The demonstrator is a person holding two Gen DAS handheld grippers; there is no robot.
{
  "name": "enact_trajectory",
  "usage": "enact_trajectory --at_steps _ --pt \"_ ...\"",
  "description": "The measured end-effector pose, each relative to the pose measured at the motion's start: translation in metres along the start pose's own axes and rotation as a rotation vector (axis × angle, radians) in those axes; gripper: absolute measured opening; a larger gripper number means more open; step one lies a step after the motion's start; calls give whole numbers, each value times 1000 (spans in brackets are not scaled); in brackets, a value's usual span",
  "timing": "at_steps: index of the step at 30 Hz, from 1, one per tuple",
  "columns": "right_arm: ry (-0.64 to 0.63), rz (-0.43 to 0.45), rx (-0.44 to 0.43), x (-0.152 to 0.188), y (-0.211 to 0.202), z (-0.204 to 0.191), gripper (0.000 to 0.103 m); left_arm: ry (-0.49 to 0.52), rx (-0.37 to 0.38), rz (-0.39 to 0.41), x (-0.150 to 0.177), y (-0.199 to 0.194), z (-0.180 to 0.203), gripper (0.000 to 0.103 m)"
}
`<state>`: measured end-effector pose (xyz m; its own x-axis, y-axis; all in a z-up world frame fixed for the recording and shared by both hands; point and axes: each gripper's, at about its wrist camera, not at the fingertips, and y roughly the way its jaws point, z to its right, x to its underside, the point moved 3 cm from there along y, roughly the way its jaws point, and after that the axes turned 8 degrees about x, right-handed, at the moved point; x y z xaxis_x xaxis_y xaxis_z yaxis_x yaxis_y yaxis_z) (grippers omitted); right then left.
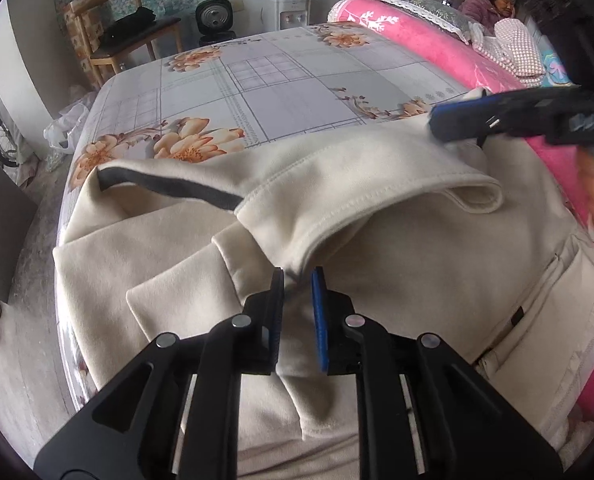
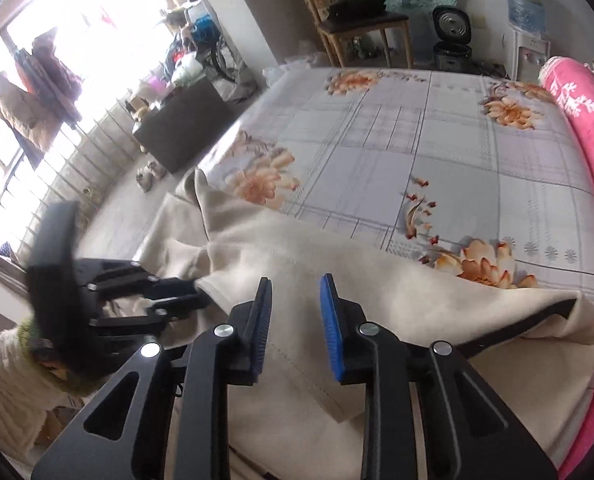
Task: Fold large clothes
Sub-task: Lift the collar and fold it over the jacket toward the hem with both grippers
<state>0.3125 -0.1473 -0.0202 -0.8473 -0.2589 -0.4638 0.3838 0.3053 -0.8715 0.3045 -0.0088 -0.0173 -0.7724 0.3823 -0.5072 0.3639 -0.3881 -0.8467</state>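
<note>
A large cream coat (image 1: 377, 248) with a dark inner strip (image 1: 169, 186) lies on the near part of the bed; it also shows in the right wrist view (image 2: 337, 300). My left gripper (image 1: 298, 276) is shut on a raised fold of the coat, lifting it. It appears at the left of the right wrist view (image 2: 201, 294), pinching the cloth edge. My right gripper (image 2: 295, 284) is open above the coat, nothing between its fingers. It shows in the left wrist view (image 1: 449, 118) at the coat's far right edge.
The bed (image 1: 277, 80) has a grey checked sheet with orange flowers. A rolled pink blanket (image 1: 425, 36) lies along its right side, a person (image 1: 493, 2) beyond it. A wooden chair (image 1: 125, 40), a fan (image 1: 215, 18) and a water dispenser (image 1: 289, 4) stand behind.
</note>
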Motion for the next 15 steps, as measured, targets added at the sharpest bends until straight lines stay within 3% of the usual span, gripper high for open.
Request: enact_trajectory --at_steps 1,4,9,11,13,15 --pt "-28 -42 27 6 15 -2 23 -3 18 3 3 -6 0 13" --pt "-89 -26 36 12 13 -4 21 7 84 76 1 -33 0 13" --pt "-99 -39 45 12 -1 -5 21 -48 126 194 -51 -39 -5 13" --pt "-93 -41 52 12 -4 -5 21 -109 158 186 -76 -17 -10 13" --pt "-99 -39 64 15 -10 -5 21 -137 176 129 -86 12 -11 13" --pt "-112 -43 86 18 -17 0 21 -149 142 33 -79 44 -13 13"
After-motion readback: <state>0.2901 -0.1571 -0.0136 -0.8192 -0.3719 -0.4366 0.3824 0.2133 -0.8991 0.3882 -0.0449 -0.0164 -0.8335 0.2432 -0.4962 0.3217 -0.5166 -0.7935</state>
